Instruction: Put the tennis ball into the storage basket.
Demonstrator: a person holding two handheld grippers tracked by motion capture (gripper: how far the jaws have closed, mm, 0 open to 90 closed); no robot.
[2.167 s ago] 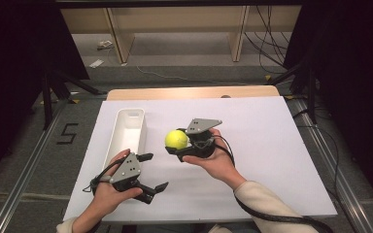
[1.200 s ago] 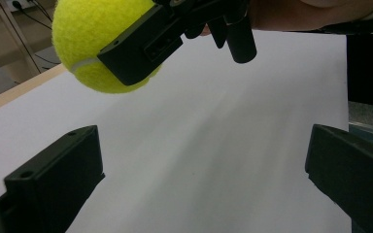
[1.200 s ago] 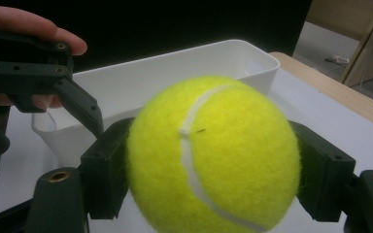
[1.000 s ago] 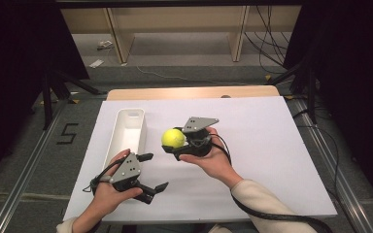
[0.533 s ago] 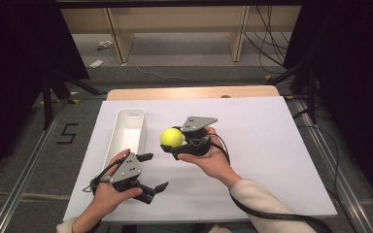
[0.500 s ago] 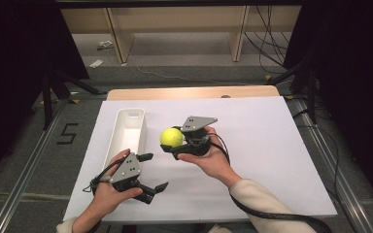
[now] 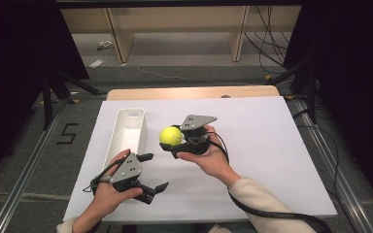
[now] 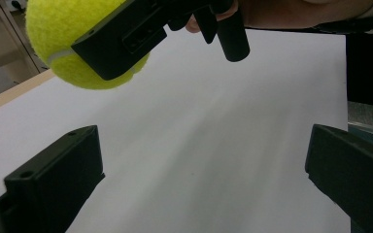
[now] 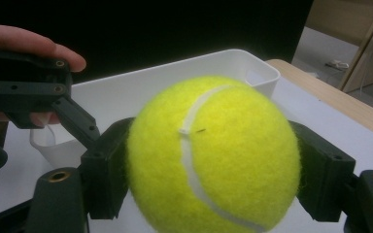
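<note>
A yellow-green tennis ball [image 7: 170, 136] hangs above the white table, with my right gripper [image 7: 172, 141] shut on it. In the right gripper view the ball [image 9: 213, 153] sits squeezed between both black jaws, and beyond it lies the white bin [image 9: 141, 82]. In the high view this long white bin [image 7: 127, 132] lies just left of the ball. My left gripper [image 7: 149, 172] rests low near the table's front left, open, nothing between its jaws. The left gripper view looks up at the held ball [image 8: 73, 43] and the right gripper [image 8: 111, 53].
The white board [image 7: 262, 145] covers the table, with a wooden strip [image 7: 194, 92] along its far edge. Dark stands and cables flank the table on the floor. Open white surface lies right of the right hand.
The right gripper has carried the ball slightly left and away, toward the bin. The left gripper has stayed put.
</note>
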